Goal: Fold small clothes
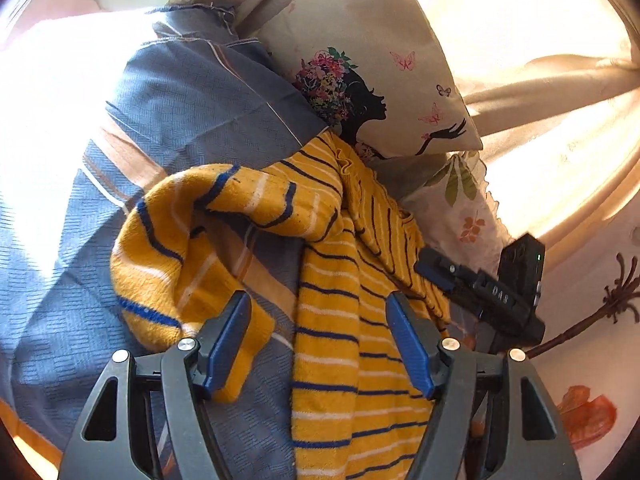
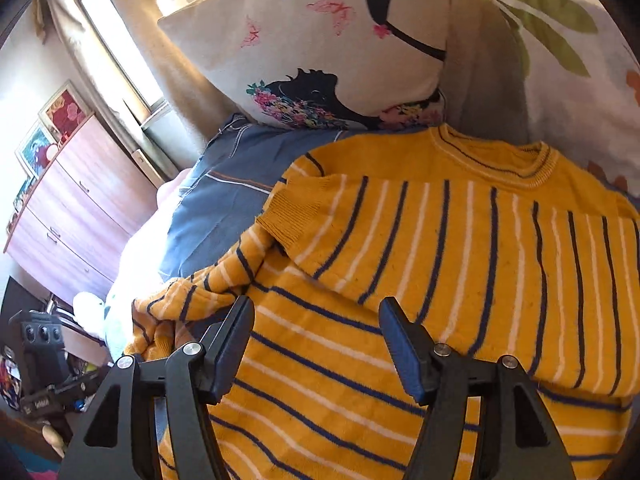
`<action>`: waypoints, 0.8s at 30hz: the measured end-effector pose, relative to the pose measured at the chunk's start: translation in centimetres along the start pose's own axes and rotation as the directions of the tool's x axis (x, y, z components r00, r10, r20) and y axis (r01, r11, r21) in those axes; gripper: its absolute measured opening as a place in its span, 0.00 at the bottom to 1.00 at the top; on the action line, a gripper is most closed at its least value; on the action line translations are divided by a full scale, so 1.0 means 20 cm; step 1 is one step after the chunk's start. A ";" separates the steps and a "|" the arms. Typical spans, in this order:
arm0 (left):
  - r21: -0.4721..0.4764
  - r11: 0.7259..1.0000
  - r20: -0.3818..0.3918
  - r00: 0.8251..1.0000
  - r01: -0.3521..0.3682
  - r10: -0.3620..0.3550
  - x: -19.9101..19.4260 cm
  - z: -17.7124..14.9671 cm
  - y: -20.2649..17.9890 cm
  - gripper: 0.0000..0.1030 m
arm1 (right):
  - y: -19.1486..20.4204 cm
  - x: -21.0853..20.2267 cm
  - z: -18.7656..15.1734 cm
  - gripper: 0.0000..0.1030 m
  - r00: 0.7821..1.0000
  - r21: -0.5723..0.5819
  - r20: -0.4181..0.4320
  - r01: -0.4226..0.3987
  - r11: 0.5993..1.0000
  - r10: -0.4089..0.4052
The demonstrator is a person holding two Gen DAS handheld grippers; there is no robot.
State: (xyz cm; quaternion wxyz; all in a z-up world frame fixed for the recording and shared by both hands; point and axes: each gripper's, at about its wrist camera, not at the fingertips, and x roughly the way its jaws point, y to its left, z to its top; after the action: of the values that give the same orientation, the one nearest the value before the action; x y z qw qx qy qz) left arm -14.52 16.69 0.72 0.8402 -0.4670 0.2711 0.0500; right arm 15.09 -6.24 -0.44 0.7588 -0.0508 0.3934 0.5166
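A small yellow sweater with blue and white stripes (image 1: 340, 320) lies on a blue-grey bedspread (image 1: 192, 120). In the right wrist view the sweater (image 2: 400, 260) lies with its collar toward the pillows, one sleeve folded across its chest and the other sleeve bunched at the left. My left gripper (image 1: 320, 304) is open, its fingers just above the sweater's body and the loose, curled sleeve. My right gripper (image 2: 316, 308) is open and empty, hovering over the sweater's lower body. It also shows in the left wrist view (image 1: 480, 292), at the sweater's right edge.
A cream pillow with a black silhouette print (image 1: 372, 92) and a floral pillow (image 2: 560, 60) lean at the head of the bed. A wooden dresser (image 2: 76, 208) and clutter on the floor stand to the left, under a curtained window.
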 end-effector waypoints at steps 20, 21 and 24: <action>-0.150 0.915 0.512 0.762 -0.376 0.397 -0.56 0.62 0.08 0.50 | -0.11 -0.53 -0.24 0.68 0.983 0.083 0.185 -0.009 0.996 -0.006; -0.167 0.919 0.517 0.762 -0.358 0.390 -0.60 0.61 0.11 0.55 | -0.11 -0.52 -0.24 0.68 0.984 0.086 0.180 -0.009 0.996 -0.006; -0.177 0.934 0.457 0.814 -0.312 0.359 -0.59 0.59 0.20 0.57 | -0.11 -0.48 -0.26 0.69 0.987 0.096 0.162 -0.021 0.995 0.006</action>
State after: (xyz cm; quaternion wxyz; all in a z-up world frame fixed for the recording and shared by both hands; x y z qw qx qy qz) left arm -21.11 30.41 8.54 0.8359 -0.4234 0.1284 0.3247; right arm 12.60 -16.88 1.51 0.7863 0.0308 0.3555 0.5044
